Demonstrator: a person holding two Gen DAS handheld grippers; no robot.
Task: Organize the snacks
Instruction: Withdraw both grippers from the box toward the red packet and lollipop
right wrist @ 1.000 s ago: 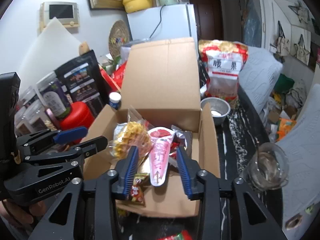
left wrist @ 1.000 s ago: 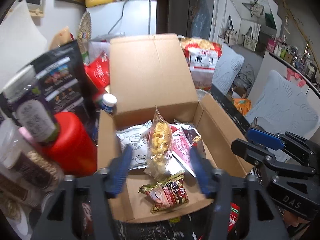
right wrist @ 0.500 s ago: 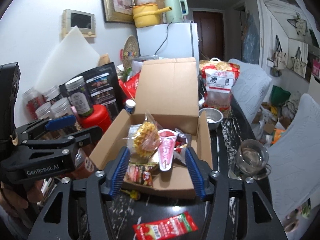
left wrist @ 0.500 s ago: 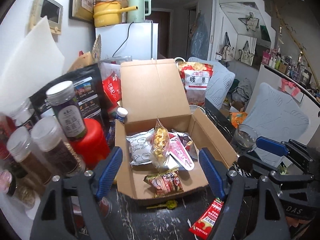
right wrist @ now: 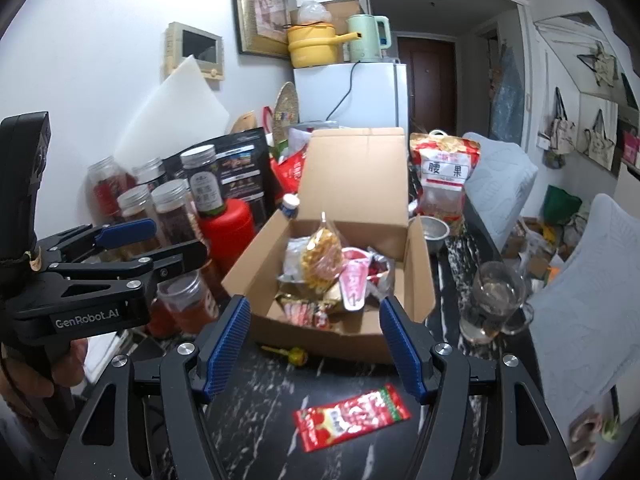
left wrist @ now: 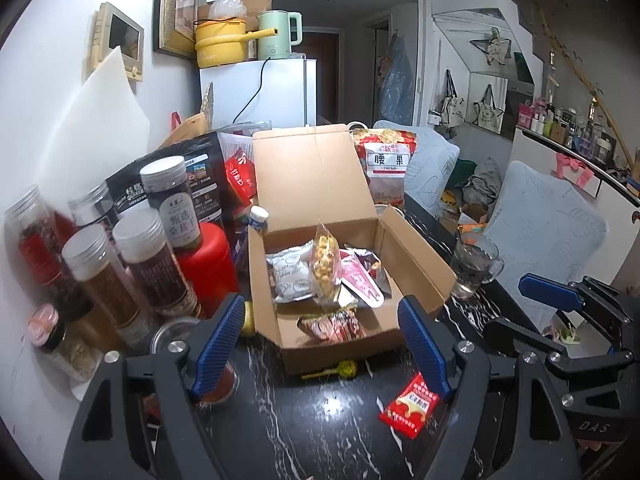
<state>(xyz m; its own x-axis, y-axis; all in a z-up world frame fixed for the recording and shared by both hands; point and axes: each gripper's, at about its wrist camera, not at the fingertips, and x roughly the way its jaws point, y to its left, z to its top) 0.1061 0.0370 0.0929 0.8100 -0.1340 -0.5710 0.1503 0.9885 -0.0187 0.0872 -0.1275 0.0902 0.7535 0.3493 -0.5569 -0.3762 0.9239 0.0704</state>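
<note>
Both grippers have drawn back from the cardboard box (right wrist: 340, 276) since the earlier frames, bringing the red packet (right wrist: 351, 416) on the dark table (right wrist: 256, 392) into view. The right gripper (right wrist: 316, 344) is empty, its jaws opening; the packet lies low in its frame, centred just under them, long axis slanting up to the right. The left gripper (left wrist: 320, 344) is released too, with the packet at its lower right.

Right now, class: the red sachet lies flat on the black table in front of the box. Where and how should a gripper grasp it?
Grip the red sachet across its narrow width, descending from above. It lies flat on the table, so fingers must straddle its long edges.
</note>
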